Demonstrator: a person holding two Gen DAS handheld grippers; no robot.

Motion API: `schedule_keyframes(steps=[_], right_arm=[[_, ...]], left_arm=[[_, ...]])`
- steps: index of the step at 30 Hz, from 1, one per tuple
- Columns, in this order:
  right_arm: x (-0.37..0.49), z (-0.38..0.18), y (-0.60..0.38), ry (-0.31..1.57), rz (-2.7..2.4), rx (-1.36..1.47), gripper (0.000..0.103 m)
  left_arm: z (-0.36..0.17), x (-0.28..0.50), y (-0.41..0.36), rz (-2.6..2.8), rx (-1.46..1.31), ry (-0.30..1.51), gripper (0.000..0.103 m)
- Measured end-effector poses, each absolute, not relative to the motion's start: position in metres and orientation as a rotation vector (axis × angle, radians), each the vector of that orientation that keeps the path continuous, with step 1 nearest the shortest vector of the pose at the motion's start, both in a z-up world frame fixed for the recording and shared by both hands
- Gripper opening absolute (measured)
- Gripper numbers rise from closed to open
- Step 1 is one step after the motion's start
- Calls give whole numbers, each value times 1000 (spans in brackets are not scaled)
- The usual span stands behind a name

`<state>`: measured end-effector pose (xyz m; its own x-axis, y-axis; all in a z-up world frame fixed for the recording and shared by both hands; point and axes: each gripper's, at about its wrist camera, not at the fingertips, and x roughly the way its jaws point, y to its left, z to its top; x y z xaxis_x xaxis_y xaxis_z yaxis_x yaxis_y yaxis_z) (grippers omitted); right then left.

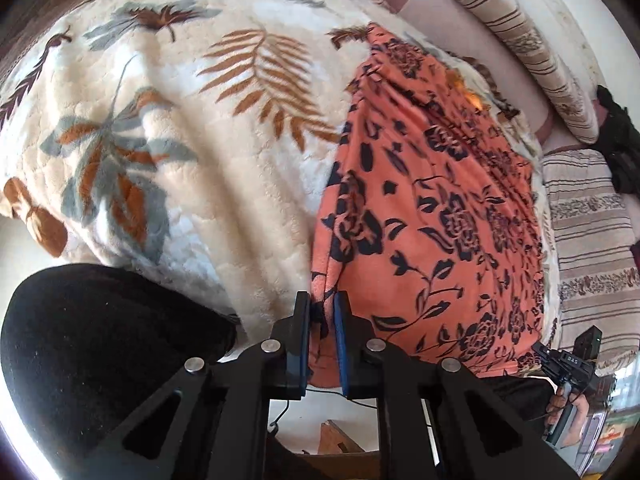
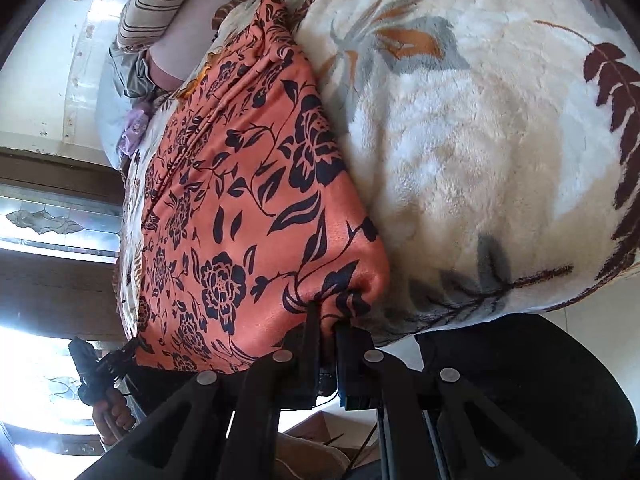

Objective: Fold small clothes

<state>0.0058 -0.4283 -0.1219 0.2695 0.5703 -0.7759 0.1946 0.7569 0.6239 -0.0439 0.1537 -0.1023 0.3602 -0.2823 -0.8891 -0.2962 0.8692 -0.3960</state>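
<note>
Orange floral cloth (image 1: 432,208) spread on the leaf-print blanket (image 1: 160,128) over the bed, left gripper (image 1: 322,316) fingers pinching its six o'clock corner, right gripper (image 2: 325,320) fingers seemingly clamping the other near corner, bunched.

We are wearing black trousers (image 1: 100,352) and gripping black linkage grippers (image 1: 322,320) showing silver pivot screws (image 1: 271,345) and blue pads (image 1: 342,344).

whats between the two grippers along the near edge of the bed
The orange black-flowered cloth spans it: left gripper pinches one corner, right gripper the other, shown in both wrist views.
</note>
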Motion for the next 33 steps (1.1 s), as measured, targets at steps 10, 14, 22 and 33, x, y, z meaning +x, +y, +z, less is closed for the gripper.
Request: schedule_keyframes(steps=[10,14,22,33], right_arm=[[8,-128,-429,1310,285,741,8],[7,-126,-426,1316,279,707,8],[7,-98,-422,1252,317,663,7],[8,-127,-421,1357,271,659,50]], left_arm=[[-109,-36,139,-13,-498,1243,49],[-115,-40,129,-39,-407,1288,8],[-88,-44,127,-86,-382,1208,7],[-114,-32,127,-67,-436,1290,9]])
